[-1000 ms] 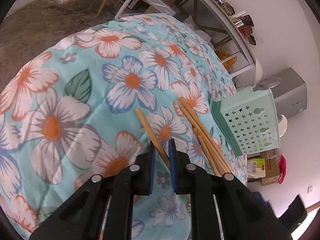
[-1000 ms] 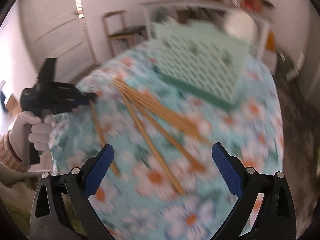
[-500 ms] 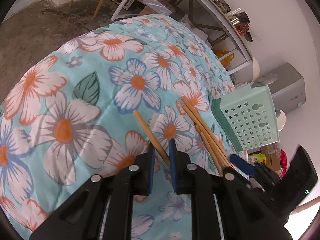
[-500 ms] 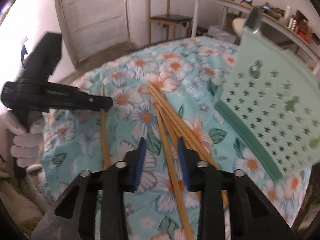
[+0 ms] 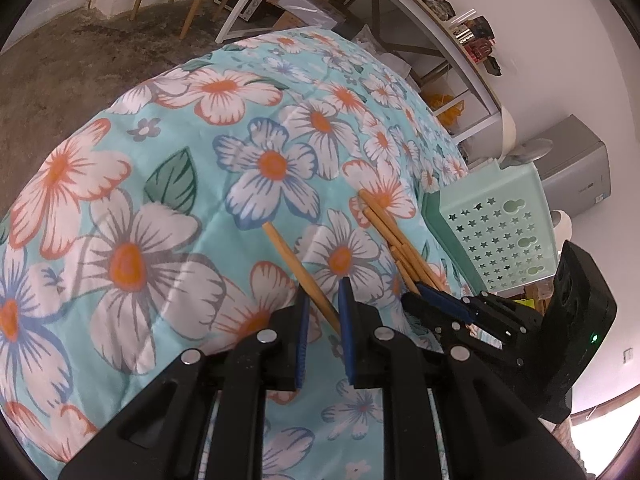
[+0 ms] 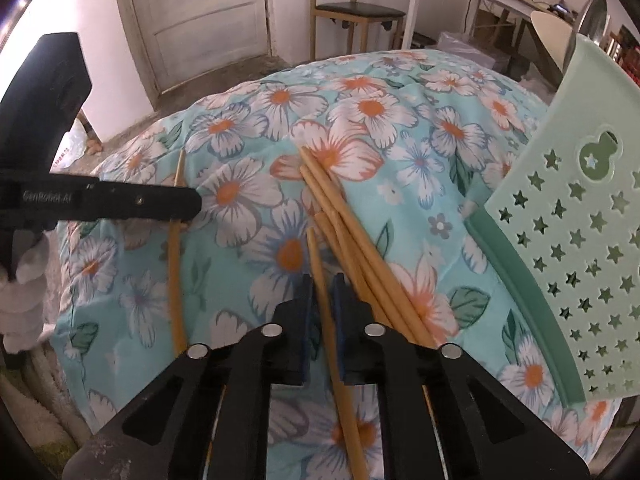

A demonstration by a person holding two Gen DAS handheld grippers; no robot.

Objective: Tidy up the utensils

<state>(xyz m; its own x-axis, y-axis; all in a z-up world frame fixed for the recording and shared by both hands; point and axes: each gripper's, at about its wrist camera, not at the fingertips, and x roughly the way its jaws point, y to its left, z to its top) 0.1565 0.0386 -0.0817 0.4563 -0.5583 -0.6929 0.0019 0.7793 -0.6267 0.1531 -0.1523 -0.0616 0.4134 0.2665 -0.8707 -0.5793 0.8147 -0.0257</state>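
Several wooden chopsticks lie on a floral quilt. My left gripper (image 5: 323, 300) is shut on a single chopstick (image 5: 294, 260) that lies apart, left of the bundle (image 5: 394, 236). My right gripper (image 6: 323, 292) is shut on one chopstick (image 6: 320, 272) at the left side of the bundle (image 6: 344, 228). The right gripper shows in the left wrist view (image 5: 436, 300), the left gripper in the right wrist view (image 6: 188, 204), over the lone chopstick (image 6: 174, 264). A mint-green star-perforated basket (image 6: 576, 232) stands tilted right of the bundle; it also shows in the left wrist view (image 5: 500, 232).
The quilt (image 5: 160, 200) covers a rounded surface that drops off to bare floor (image 5: 60, 60). A white shelf (image 5: 440, 40), a wooden chair (image 6: 352, 8) and a door (image 6: 200, 20) stand beyond. A grey appliance (image 5: 576, 164) is behind the basket.
My right gripper has come down from above with jaws wide open and has shut on one chopstick at the bundle. My left gripper has stayed shut on the lone chopstick.
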